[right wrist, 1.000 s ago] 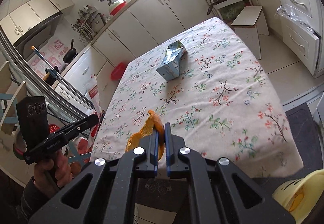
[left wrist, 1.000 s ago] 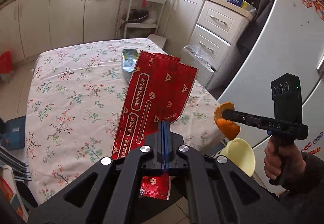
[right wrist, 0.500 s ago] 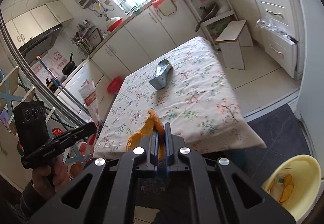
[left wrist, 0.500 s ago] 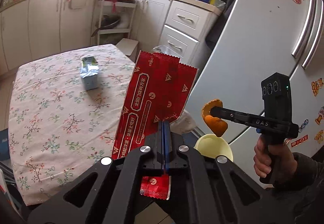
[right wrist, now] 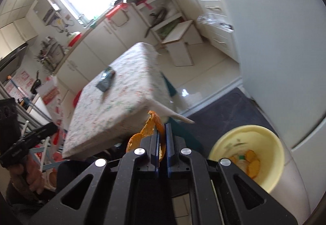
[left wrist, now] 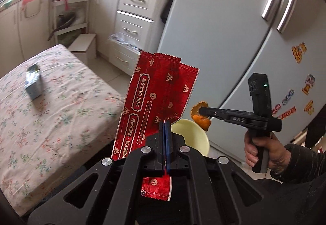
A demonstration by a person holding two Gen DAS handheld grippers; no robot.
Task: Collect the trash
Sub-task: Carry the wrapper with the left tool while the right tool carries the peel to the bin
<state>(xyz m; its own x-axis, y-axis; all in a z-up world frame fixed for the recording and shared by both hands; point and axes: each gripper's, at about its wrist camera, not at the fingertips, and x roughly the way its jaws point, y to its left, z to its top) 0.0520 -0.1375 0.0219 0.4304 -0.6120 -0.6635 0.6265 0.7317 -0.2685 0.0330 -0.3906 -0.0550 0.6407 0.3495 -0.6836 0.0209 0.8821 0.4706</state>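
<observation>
My left gripper (left wrist: 165,123) is shut on a long red snack wrapper (left wrist: 156,98), which stands up in front of it. My right gripper (right wrist: 162,126) is shut on a curl of orange peel (right wrist: 151,125). In the left wrist view that same right gripper (left wrist: 200,111) hangs with the orange peel (left wrist: 200,120) just above the rim of a pale yellow bin (left wrist: 191,133). The yellow bin (right wrist: 262,135) sits on the floor by the fridge, low on the right in the right wrist view, with peel pieces and scraps inside. A silver-blue carton (left wrist: 33,83) lies on the table.
The floral-cloth table (left wrist: 51,115) lies to the left, and its corner (right wrist: 159,102) juts toward the bin. A grey fridge (left wrist: 234,31) stands behind the bin, on a dark floor mat (right wrist: 234,107). White drawers (left wrist: 134,21) and a small stool (left wrist: 84,43) are beyond.
Both grippers have swung away from the table toward the fridge. The bin has come close under them, and the orange peel now hangs at its rim.
</observation>
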